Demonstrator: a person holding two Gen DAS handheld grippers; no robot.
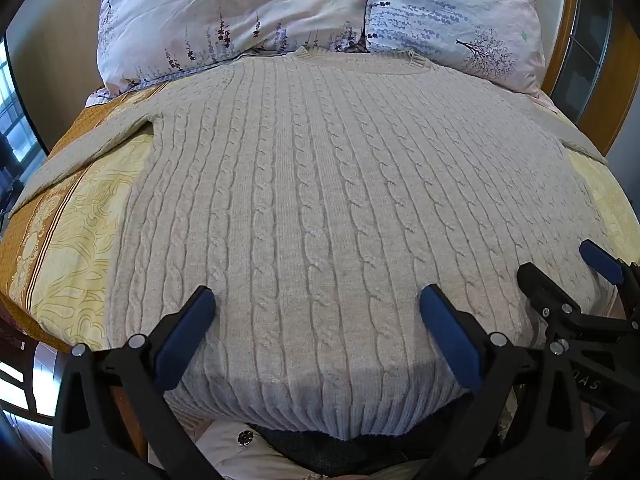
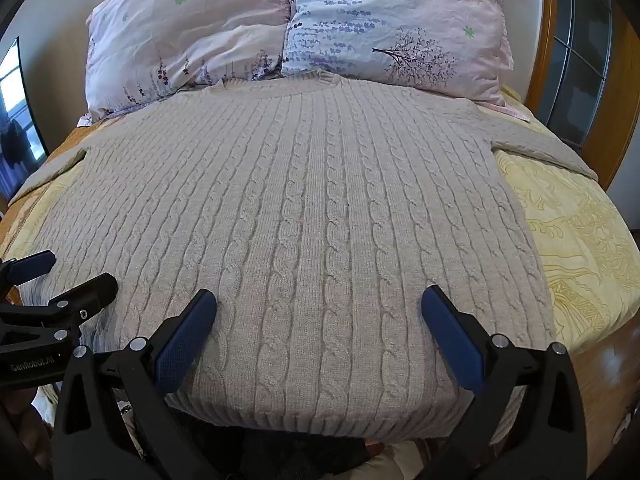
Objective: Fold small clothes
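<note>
Sweater (image 1: 320,200) – one, flat below two pillows (image 1: 240,12) – both grippers (image 1: 316,308) (image 2: 318,306) spread wide, empty.

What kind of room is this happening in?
Most likely a bedroom: a cable-knit sweater lies spread flat on a bed with a yellow patterned bedspread, two floral pillows sit at its head, and a wooden-framed glass door stands behind.

Sweater (image 1: 320,208) sleeve ends cut off at frame edges; hem drops out of sight.
</note>
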